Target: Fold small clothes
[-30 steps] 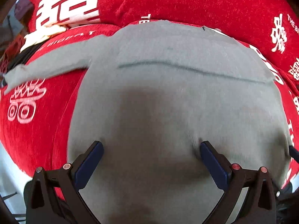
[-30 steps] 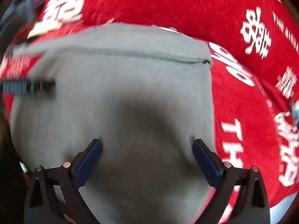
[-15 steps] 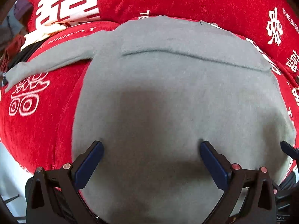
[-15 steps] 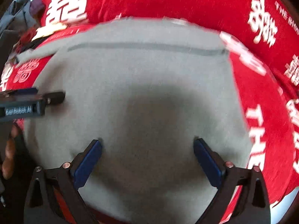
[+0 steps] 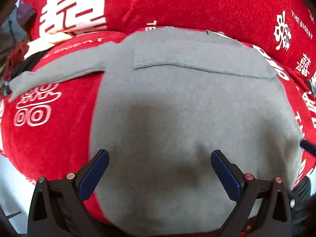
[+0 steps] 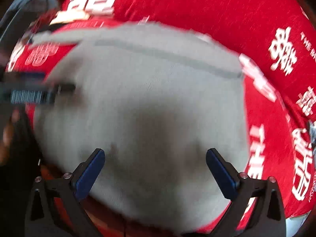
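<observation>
You had the grey top [image 5: 187, 102] lying flat on the red blanket [image 5: 51, 134], one sleeve [image 5: 59, 73] out left (probably next to fold). Left claw [image 5: 160, 158] and right claw [image 6: 156, 156] both gaped wide above it, gripping nothing.

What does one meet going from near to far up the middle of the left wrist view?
Open jaws of the left gripper → body of the grey sweater → its folded-over ribbed edge → far edge of the sweater → red blanket with white print.
</observation>
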Tool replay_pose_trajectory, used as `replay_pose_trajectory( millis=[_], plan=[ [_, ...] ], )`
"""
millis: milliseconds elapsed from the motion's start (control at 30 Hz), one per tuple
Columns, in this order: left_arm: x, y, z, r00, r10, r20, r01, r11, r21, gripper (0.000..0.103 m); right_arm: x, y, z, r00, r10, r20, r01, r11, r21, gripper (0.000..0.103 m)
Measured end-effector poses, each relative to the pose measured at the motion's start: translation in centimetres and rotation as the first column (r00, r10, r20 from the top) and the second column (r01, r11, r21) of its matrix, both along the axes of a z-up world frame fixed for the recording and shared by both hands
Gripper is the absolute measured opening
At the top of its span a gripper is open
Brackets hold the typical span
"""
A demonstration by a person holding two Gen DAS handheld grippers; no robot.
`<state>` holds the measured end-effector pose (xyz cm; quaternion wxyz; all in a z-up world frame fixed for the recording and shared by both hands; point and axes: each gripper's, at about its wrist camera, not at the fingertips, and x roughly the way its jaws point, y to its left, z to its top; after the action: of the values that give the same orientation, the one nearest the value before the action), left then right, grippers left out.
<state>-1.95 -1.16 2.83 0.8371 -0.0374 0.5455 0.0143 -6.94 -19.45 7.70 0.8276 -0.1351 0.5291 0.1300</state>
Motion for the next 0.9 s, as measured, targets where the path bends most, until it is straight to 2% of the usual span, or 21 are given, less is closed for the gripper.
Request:
replay_pose_trajectory(
  millis=[67,133,167,200,233,300,400,467,533,600,700,767,800,900],
  plan=[
    [1.0,-0.1,-1.8,0.998,0.017,-0.066,-0.017,1.000,0.002,0.103,1.9,0.5,-0.9,1.000,-0.029,-0.009,0.029,1.000,-0.008,0.102],
    [0.4,0.3,-1.8,0.999,0.025,-0.026,-0.026,1.000,-0.017,0.103,3.3,0.3,-2.8,0.996,-0.061,-0.061,0.060,0.998,-0.011,0.102],
    [0.0,0.2,-1.9,0.999,0.011,-0.031,-0.011,1.000,-0.011,0.103,3.3,0.0,-3.7,0.993,-0.080,-0.092,0.080,0.997,0.003,0.102],
    [-0.8,0.3,-2.0,1.000,-0.006,-0.021,0.006,1.000,-0.004,0.103,2.8,-0.7,-3.6,0.992,-0.110,-0.061,0.113,0.992,0.060,0.102],
    [-1.5,0.4,-2.1,1.000,-0.010,-0.018,0.010,1.000,-0.002,0.103,2.0,-1.0,-3.5,0.991,-0.122,-0.048,0.125,0.989,0.075,0.102],
    [-2.6,0.6,-2.1,1.000,-0.016,-0.024,0.015,1.000,-0.012,0.103,0.2,-1.1,-3.5,0.995,-0.099,-0.030,0.101,0.994,0.049,0.102],
    [-2.6,0.8,-1.3,0.999,-0.030,-0.031,0.029,0.999,-0.035,0.103,-1.2,-0.8,-3.2,0.997,-0.022,-0.077,0.023,1.000,0.003,0.102],
    [-1.0,0.9,-0.1,1.000,-0.018,0.012,0.018,0.999,-0.034,0.103,0.0,-1.9,-2.5,0.996,-0.038,-0.080,0.040,0.999,0.019,0.102],
    [1.9,1.1,1.3,0.999,0.007,0.048,-0.005,1.000,-0.029,0.103,1.6,-2.3,-0.9,0.995,-0.101,-0.026,0.102,0.993,0.051,0.102],
    [5.7,0.9,2.3,0.997,0.035,0.067,-0.031,0.998,-0.059,0.103,5.2,-3.1,0.5,0.984,-0.173,0.029,0.170,0.982,0.086,0.102],
    [11.8,0.2,2.6,0.996,0.075,0.040,-0.069,0.989,-0.127,0.103,10.6,-3.5,0.8,0.960,-0.279,0.039,0.271,0.953,0.136,0.103],
    [14.9,-0.3,1.6,0.996,0.084,-0.003,-0.084,0.985,-0.152,0.103,14.3,-3.0,0.2,0.951,-0.307,0.021,0.300,0.941,0.155,0.102],
    [16.2,-0.7,0.8,0.995,0.092,-0.033,-0.096,0.987,-0.132,0.103,16.3,-2.8,-0.4,0.947,-0.320,0.008,0.315,0.937,0.154,0.102],
    [19.0,-1.5,-2.6,0.989,0.096,-0.109,-0.094,0.995,0.029,0.103,20.5,-2.3,-3.2,0.939,-0.339,-0.058,0.342,0.937,0.069,0.102]
  ],
)
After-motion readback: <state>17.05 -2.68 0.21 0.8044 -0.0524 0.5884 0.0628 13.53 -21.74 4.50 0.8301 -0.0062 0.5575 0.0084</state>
